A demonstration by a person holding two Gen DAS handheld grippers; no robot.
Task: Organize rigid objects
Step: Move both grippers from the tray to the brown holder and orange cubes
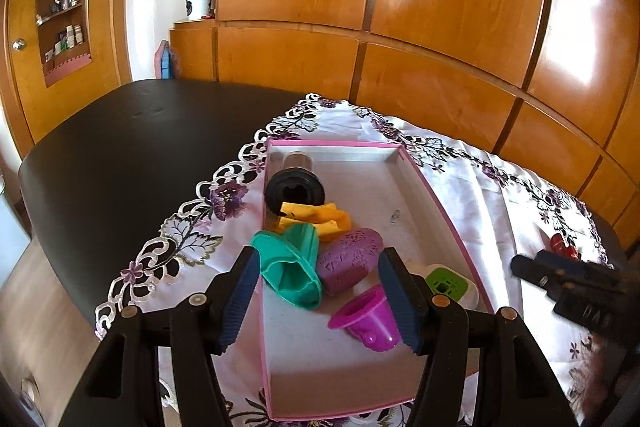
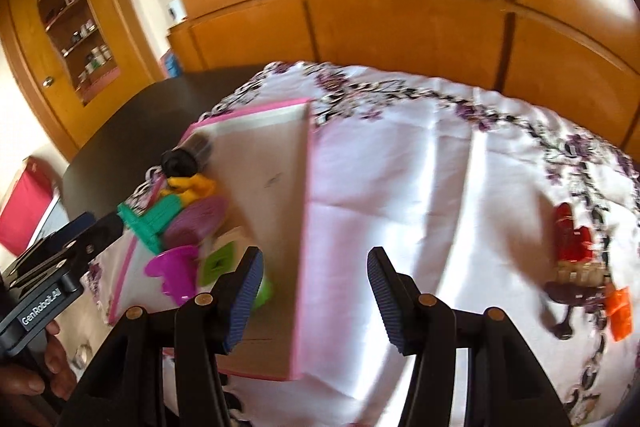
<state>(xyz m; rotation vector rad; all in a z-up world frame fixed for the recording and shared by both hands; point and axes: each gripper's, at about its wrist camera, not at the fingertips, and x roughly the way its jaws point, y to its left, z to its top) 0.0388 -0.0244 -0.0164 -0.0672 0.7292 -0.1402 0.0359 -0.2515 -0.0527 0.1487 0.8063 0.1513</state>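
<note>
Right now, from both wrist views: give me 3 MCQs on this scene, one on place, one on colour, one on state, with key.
1. Where does the red toy lie?
A. in the pink-rimmed box
B. on the cloth, outside the box
C. on the bare dark table

2. What colour is the small cup lying in the pink-rimmed box?
A. magenta
B. orange
C. white

3. How do the right gripper jaws stand?
A. shut on the red toy
B. shut on the box rim
C. apart, holding nothing

Key: 1 B, it sits on the white cloth right of the box. 2 A, plainly magenta. 3 C, only cloth and box show between them.
</note>
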